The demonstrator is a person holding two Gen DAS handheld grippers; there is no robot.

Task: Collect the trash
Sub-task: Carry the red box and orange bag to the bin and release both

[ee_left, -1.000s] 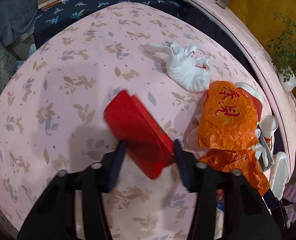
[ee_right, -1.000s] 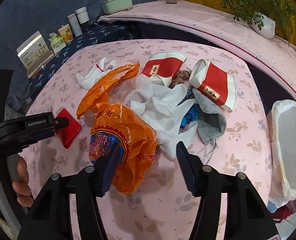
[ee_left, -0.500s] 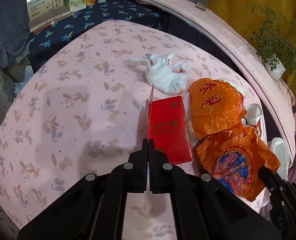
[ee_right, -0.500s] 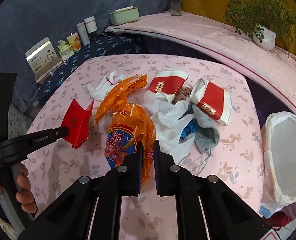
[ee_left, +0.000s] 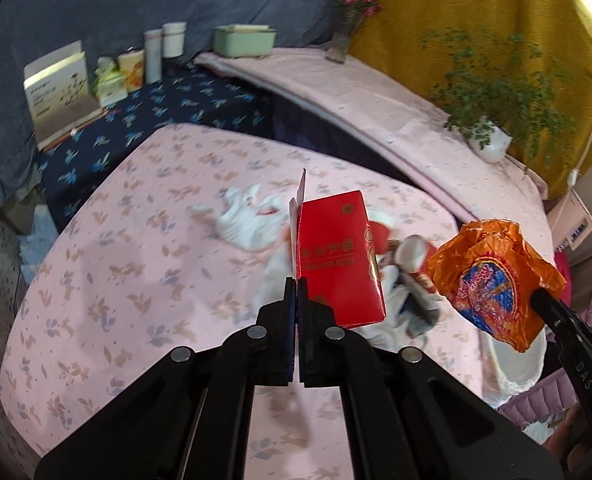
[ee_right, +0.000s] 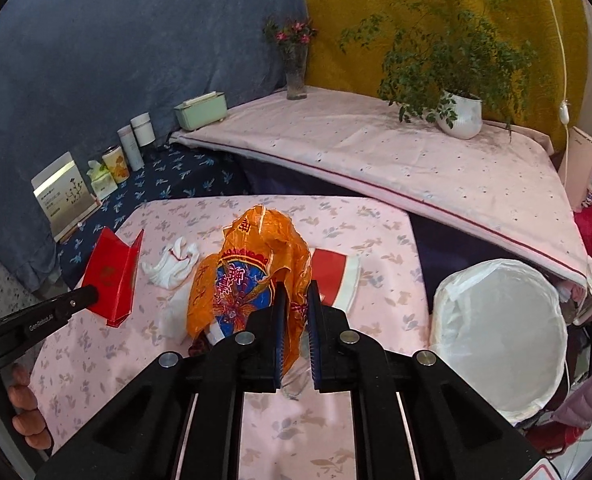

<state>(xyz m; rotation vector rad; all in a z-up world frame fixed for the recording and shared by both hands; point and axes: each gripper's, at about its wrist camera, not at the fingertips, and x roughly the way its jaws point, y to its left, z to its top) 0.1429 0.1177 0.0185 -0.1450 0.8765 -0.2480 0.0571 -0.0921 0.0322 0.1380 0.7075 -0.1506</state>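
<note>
Left wrist view shows my left gripper (ee_left: 297,286) clamped on the thin flap of a red carton (ee_left: 338,258), so the flattened, glossy cardboard hangs clear above the pink leaf-print tablecloth (ee_left: 135,280); pinching the edge suits a stiff sheet that won't sag. My right gripper (ee_right: 295,294) is closed on a fold of the orange plastic bag (ee_right: 251,276), a crinkly printed film that bunches and drapes from the pads, also lifted off the table. I judge both are held high so they can be carried across to the white-lined bin (ee_right: 500,332), which stands open just beside the table's right edge. Left on the cloth are a crumpled white tissue (ee_right: 171,266) and a red-and-white paper cup (ee_right: 336,280), soft and light stuff lying between the carton and the bin.
</note>
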